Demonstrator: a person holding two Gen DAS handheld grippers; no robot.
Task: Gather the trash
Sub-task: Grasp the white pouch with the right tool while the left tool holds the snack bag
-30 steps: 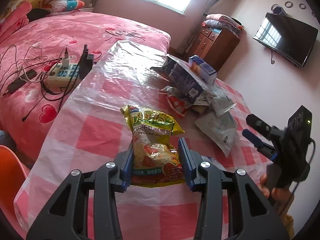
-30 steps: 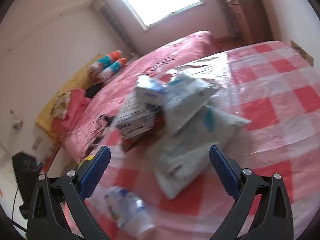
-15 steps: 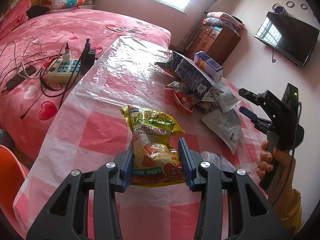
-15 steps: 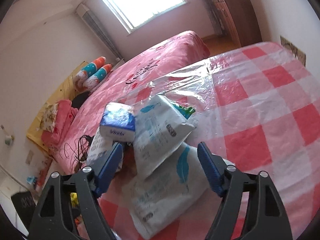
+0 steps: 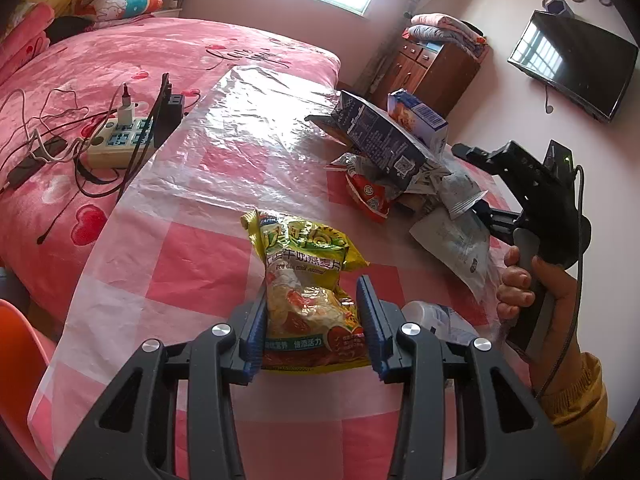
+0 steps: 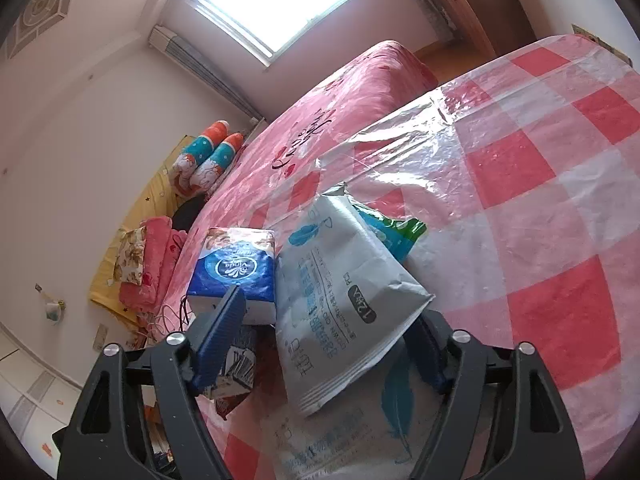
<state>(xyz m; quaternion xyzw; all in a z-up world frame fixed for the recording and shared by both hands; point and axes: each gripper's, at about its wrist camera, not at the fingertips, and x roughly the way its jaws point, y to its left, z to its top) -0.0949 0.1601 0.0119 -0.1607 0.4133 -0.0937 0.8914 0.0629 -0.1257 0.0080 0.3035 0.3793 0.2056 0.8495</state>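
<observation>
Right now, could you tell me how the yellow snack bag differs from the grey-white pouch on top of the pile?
The yellow snack bag is bright and printed; the grey-white pouch is pale with blue text. The snack bag sits clamped in the left hand-held gripper, apart from the pile; the pouch lies on other wrappers between the open fingers of the right hand-held gripper. Both are crinkled packaging.

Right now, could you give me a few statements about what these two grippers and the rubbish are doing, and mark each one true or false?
1. The left gripper is shut on the yellow oatmeal bag. True.
2. The right gripper holds nothing between its fingers. False: the grey-white pouch lies between its wide-set fingers, though contact is unclear.
3. The blue tissue pack sits left of that pouch in the right wrist view. True.
4. The power strip sits on the checked tablecloth. False: it lies on the pink bed.
5. A television hangs on the wall. True.
</observation>
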